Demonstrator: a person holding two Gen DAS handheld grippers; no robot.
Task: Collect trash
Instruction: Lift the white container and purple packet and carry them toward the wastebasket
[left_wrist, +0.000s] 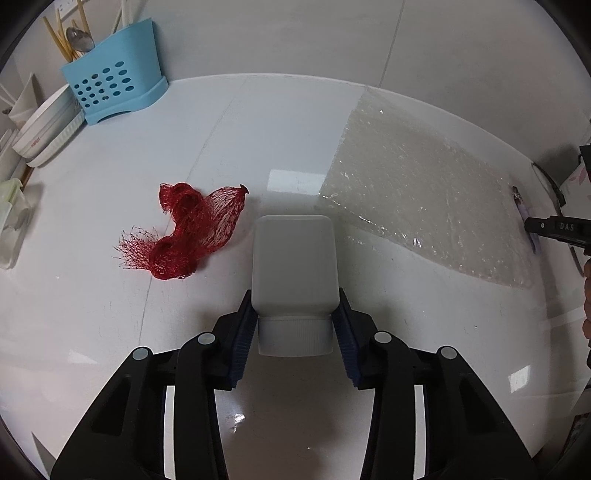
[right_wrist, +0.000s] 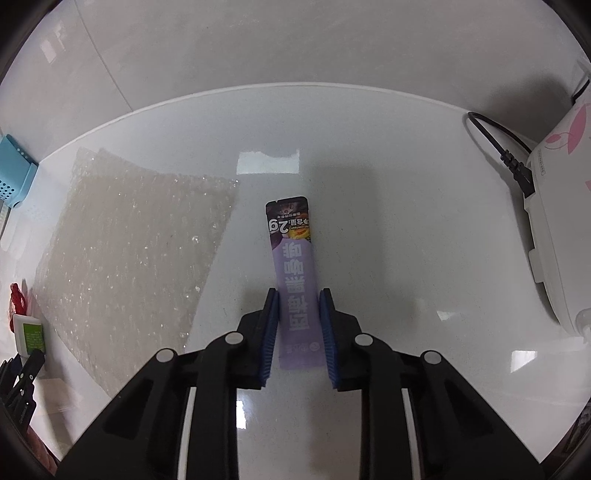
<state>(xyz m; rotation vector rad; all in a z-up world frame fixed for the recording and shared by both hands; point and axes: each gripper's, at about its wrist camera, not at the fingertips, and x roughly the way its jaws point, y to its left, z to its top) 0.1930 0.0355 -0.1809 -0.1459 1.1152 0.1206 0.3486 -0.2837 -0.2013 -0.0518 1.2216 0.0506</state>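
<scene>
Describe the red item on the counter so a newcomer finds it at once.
On the white countertop, look in front of the blue utensil holder standing at the back wall. Left of the white plastic bottle held in the left gripper lies a crumpled red mesh net bag. It is the only red, see-through netted thing; the bubble wrap sheet is clear and flat.
</scene>
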